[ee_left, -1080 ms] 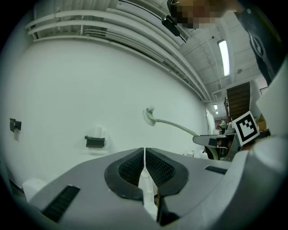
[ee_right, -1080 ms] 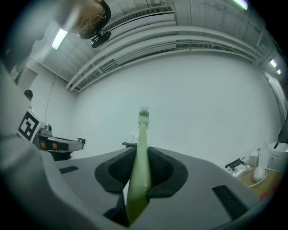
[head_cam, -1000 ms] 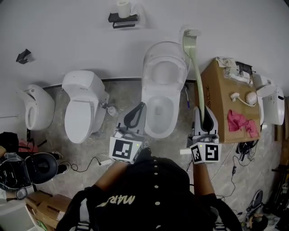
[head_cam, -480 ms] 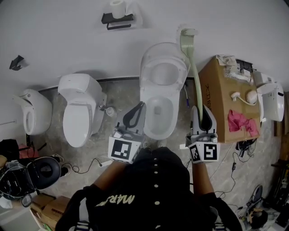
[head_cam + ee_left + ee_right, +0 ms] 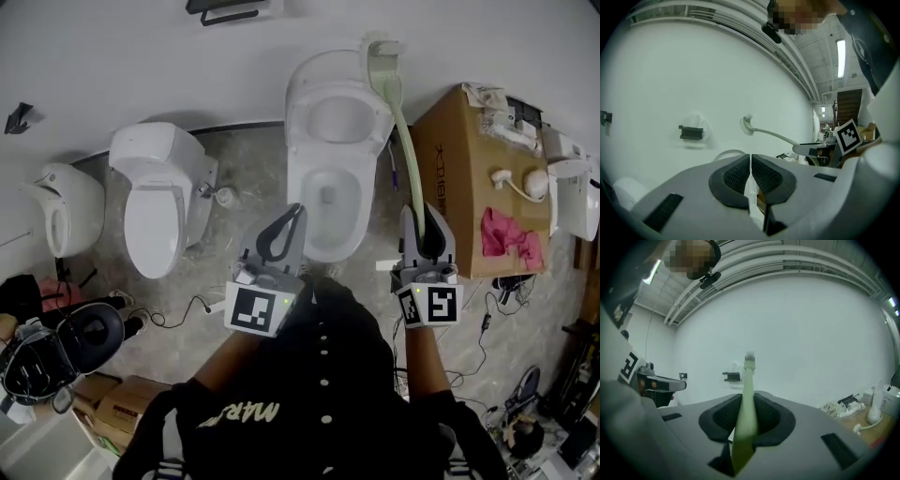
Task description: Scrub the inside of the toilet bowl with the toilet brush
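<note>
Right tool (image 5: 424, 227) pinched toilet brush (image 5: 399, 112), head raised far; needed tipping down into toilet bowl (image 5: 293, 187). Left tool (image 5: 285, 231) pressed together, empty.

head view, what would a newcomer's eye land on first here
The long pale green toilet brush stands out: the right tool is shut on its handle, and its head is up in front of the white wall, beyond the open toilet in the middle. The left tool is shut and empty near that bowl's front rim. A cardboard box with a pink cloth sits to the right.
</note>
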Motion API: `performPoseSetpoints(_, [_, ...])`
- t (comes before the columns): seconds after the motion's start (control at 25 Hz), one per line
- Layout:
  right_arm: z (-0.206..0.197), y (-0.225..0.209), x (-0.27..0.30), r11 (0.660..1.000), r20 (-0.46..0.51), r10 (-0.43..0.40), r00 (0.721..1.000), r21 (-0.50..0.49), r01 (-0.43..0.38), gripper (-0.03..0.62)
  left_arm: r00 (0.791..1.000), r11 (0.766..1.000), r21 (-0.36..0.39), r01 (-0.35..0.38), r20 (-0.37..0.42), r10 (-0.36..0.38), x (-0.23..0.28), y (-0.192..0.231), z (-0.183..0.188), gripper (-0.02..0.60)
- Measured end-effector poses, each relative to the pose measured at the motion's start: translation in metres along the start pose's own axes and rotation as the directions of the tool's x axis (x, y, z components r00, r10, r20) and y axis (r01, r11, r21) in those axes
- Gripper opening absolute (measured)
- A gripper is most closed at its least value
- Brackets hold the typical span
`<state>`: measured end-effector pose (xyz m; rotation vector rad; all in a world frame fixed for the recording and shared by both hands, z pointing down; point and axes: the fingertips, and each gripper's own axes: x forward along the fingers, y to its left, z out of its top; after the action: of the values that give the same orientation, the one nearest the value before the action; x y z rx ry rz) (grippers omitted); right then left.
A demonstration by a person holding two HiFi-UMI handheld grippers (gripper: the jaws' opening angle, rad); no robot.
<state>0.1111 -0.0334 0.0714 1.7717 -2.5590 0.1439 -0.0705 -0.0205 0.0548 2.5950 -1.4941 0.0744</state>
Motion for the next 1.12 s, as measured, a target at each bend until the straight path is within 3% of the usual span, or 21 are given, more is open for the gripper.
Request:
performPoseSetpoints(0.24, [-0.069, -0.008, 0.005, 1.000, -0.114, 0.015, 0.993, 0.019, -0.013, 0.095, 0.996, 0.999, -0.046, 0.000, -0.084, -0.004, 0.010, 0.003, -0.048, 0.028])
performPoseSetpoints(0.4, [-0.138, -0.026, 0.022, 0.999, -0.198, 0.024, 0.980, 0.044, -0.016, 0.095, 0.992, 0.998, -0.062, 0.007, -0.126, -0.015, 0.045, 0.007, -0.095, 0.028])
performPoseSetpoints(0.56, [-0.212, -0.031, 0.023, 0.997, -0.299, 0.023, 0.954, 0.075, -0.001, 0.095, 0.974, 0.995, -0.093, 0.022, -0.225, -0.043, 0.061, 0.004, -0.158, 0.028])
performPoseSetpoints(0.88, [-0.358, -0.036, 0.028, 0.998, -0.438, 0.056, 0.897, 0.045, -0.040, 0.095, 0.959, 0.994, -0.103, 0.049, -0.274, -0.075, 0.078, 0.007, -0.265, 0.028])
performPoseSetpoints(1.12, [-0.456, -0.040, 0.018, 0.996, -0.525, 0.084, 0.847, 0.060, -0.062, 0.095, 0.941, 0.991, -0.130, 0.013, -0.333, -0.056, 0.075, 0.009, -0.337, 0.028])
